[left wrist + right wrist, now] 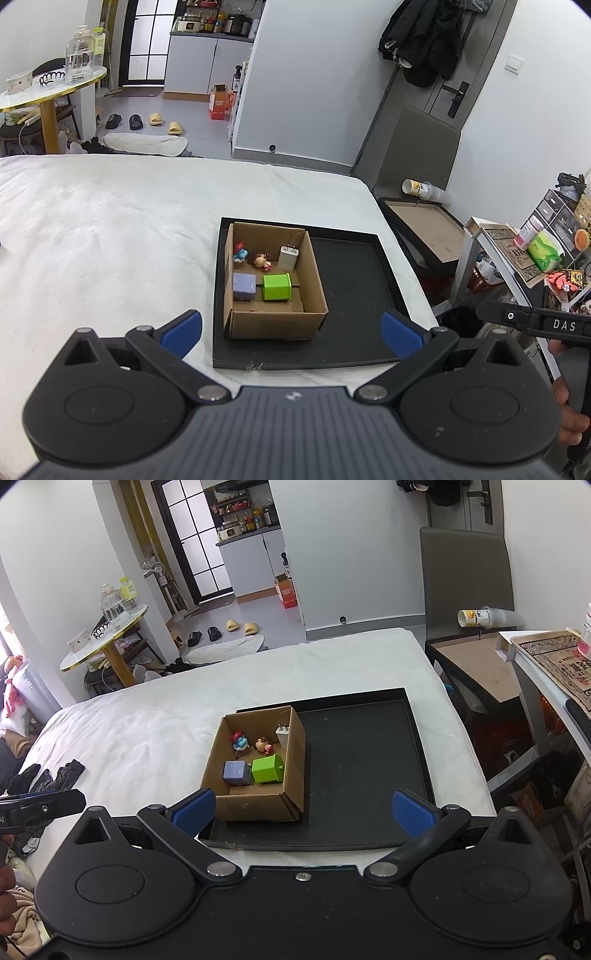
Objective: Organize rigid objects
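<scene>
A cardboard box (312, 284) (293, 764) stands in the left part of a black tray (351, 280) (362, 760) on the white bed. Inside it lie a green cube (276, 287) (266, 768), a purple cube (244, 286) (237, 772), a white charger plug (289, 257) (283, 735) and two small figurines (240, 252) (241, 743). My left gripper (291, 332) hangs open in front of the tray, nothing between its blue pads. My right gripper (303, 810) is open too, held just short of the box's near wall.
The bed's right edge runs beside the tray; past it stand a dark side table (424, 225) (476, 664) with a cup (417, 187) (476, 617) lying on it, and a cluttered shelf (532, 254). Dark clothes (55, 775) lie on the bed at left.
</scene>
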### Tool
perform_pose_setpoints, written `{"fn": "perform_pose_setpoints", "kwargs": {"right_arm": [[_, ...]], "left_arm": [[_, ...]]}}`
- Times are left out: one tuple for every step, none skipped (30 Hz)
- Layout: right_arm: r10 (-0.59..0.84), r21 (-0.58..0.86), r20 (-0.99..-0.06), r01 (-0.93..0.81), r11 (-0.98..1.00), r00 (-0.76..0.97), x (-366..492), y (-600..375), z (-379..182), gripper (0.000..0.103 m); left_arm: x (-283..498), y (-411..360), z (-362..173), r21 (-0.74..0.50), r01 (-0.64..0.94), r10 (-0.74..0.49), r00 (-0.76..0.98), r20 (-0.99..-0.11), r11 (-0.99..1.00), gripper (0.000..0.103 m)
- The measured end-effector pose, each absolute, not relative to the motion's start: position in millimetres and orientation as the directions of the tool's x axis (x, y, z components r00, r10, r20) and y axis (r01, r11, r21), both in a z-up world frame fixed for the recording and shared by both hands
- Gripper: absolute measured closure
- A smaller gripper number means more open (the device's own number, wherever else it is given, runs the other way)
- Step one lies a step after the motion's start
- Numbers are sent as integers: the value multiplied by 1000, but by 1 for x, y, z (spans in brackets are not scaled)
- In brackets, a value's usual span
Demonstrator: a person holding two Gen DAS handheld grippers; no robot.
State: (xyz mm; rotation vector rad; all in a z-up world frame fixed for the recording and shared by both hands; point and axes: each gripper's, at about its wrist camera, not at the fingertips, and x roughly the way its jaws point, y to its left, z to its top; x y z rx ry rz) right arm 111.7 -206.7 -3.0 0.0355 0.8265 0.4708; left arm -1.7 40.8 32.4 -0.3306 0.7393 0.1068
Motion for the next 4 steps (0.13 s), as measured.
{"fn": "perform_pose_setpoints", "kwargs": {"right_arm": [[416,212,-700,-388,897,580,112,-207,-4,0],[416,214,-701,-386,897,579,112,-208,-5,0],[416,214,-701,-386,897,579,112,-208,-5,0],[416,213,-700,-388,897,580,112,-208,-5,0]], "left_arm": [[-2,40,32,-258,-210,-22,735,-677,943,0],[-1,40,32,-259,-209,-23,734,-678,943,0],[-1,40,32,-259,-208,-24,734,-678,943,0],[-1,40,32,-260,-206,-27,734,-679,943,0]]}}
